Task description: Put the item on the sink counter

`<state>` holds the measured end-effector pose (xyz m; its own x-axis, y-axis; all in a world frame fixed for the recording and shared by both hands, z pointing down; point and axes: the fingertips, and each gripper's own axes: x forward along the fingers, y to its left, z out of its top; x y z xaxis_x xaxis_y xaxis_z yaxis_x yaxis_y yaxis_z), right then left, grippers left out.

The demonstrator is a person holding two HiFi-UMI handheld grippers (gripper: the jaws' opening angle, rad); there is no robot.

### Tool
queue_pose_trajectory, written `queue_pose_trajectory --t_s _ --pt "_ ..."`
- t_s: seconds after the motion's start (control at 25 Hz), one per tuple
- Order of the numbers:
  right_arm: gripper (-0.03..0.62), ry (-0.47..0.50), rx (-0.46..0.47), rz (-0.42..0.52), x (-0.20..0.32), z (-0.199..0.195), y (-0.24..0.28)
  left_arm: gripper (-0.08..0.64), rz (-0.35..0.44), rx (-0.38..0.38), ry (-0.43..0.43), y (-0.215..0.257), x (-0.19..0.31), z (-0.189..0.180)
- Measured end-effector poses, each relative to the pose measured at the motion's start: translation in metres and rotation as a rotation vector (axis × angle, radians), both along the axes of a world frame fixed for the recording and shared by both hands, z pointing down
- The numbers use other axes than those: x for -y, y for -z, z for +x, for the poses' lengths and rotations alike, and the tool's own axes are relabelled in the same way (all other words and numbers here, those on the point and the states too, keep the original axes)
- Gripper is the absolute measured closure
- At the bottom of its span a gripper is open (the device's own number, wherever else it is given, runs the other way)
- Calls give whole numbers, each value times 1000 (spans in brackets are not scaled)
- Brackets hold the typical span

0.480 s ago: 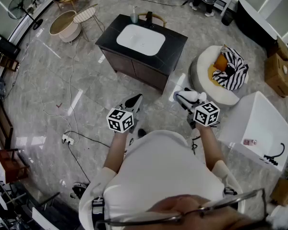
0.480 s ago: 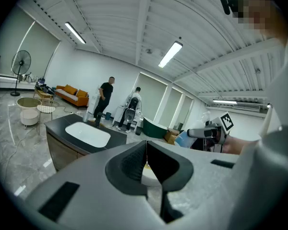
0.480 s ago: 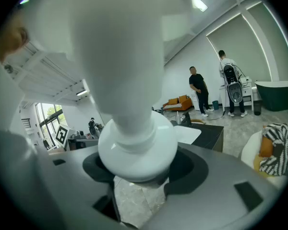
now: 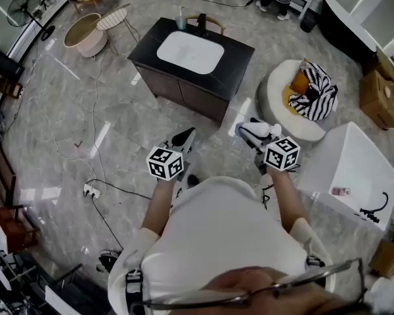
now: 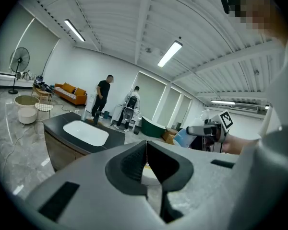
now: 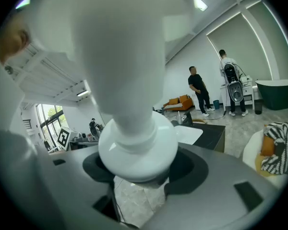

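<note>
The sink counter [image 4: 240, 52] has a black top and a white basin, and it stands on the marble floor ahead of me. It also shows in the left gripper view [image 5: 57, 123] and in the right gripper view [image 6: 212, 130]. My right gripper [image 4: 253, 136] is shut on a white bottle [image 4: 263, 130], held well short of the counter. In its own view the bottle [image 6: 134, 104] fills the middle, clamped at its rounded shoulder by the right gripper [image 6: 137, 174]. In the left gripper view the bottle [image 5: 185, 137] looks pale blue. My left gripper [image 4: 184, 138] is shut and empty; in its own view its [image 5: 146, 150] jaws meet.
A tap and a cup [image 4: 181, 22] stand at the counter's far edge. To the right are a round white seat with a striped cushion [image 4: 312, 97], a white tub [image 4: 354, 166] and cardboard boxes [image 4: 379, 90]. Cables and a power strip [image 4: 90, 190] lie at left. Two people [image 5: 103, 97] stand beyond the counter.
The view has shifted slightly toward the counter. Both grippers keep their places, and the bottle stays in the right one.
</note>
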<state>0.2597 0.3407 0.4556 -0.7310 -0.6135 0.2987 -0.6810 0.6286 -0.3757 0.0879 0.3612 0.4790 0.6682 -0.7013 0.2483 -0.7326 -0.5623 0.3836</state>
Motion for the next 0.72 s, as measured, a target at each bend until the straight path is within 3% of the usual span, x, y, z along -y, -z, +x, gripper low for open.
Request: queue_pose_trajectory --t_s 0.72 --pt "314 -32 -28 -15 2 -53 -12 554 -37 8 -42 -24 0 -52"
